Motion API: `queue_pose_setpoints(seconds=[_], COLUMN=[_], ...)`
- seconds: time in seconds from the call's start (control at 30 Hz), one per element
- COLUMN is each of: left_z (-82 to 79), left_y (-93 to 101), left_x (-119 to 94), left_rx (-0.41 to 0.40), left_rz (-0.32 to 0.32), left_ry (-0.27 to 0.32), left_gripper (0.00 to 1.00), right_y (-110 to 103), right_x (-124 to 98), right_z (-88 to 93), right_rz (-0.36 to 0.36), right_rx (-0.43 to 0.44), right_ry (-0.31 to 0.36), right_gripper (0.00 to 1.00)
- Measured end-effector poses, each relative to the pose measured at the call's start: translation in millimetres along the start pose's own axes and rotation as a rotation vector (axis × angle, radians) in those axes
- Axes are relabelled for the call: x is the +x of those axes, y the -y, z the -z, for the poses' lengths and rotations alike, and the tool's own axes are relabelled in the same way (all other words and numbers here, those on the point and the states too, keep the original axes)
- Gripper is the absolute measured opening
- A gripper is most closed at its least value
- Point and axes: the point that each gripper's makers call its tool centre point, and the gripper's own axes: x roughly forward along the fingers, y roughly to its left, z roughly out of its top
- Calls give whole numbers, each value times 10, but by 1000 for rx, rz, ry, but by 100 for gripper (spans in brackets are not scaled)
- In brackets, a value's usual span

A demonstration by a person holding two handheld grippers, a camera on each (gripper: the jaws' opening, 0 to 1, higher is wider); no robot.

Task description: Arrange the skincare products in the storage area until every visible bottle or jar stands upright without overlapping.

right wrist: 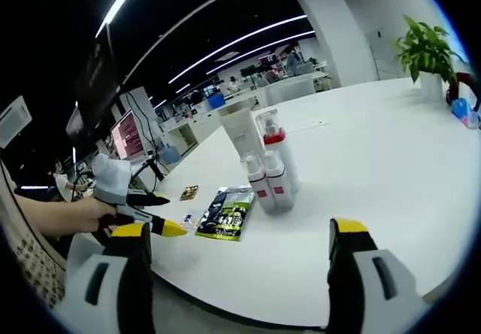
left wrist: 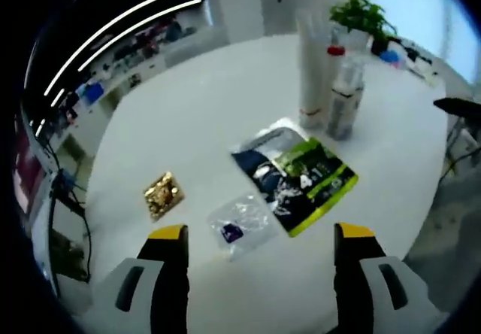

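Left gripper view: my left claw (left wrist: 259, 244) hangs wide open and empty over the table (left wrist: 188, 116). Gold packet (left wrist: 163, 195), clear sachet (left wrist: 240, 225), green pouch (left wrist: 301, 176) lie flat; bottles (left wrist: 331, 86) stand upright beyond, clustered. Right claw (right wrist: 248, 251) likewise spread, holding nothing, bottles ahead.

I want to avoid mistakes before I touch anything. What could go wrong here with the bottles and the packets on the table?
1. The tall white tube and the bottles stand close together, so reaching for one may knock over another.
2. The green sachet and the clear packet lie flat, so the fingers may slide over them.
3. The left gripper hovers near the table edge; a push could send a packet off.
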Motion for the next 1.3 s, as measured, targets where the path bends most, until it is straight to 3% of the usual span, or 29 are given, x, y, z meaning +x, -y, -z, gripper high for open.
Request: queue_pose_setpoints(seconds=[0.33,0.47,0.57,0.87,1.3], left_z=[38,39,-9,-70,-23], left_y=[92,19,2,-23,23], left_x=[-195,-272,-369,-568,-789], left_rx=[-29,-71,-108,-125,-180], left_rz=[116,120,138,163,176], left_ry=[85,117,172,255,294], left_gripper=[84,88,92,95,96], right_y=[-37,-46,-49,-54,-53], right_x=[-3,-2,0,6,9], right_z=[17,18,21,41,41], right_rz=[-12,-16,-18,-20,-18], right_rx=[-10,-17,-19,-27,-36], right_ry=[-8,-9,-11,-21,-21], right_gripper=[98,98,98,98,99])
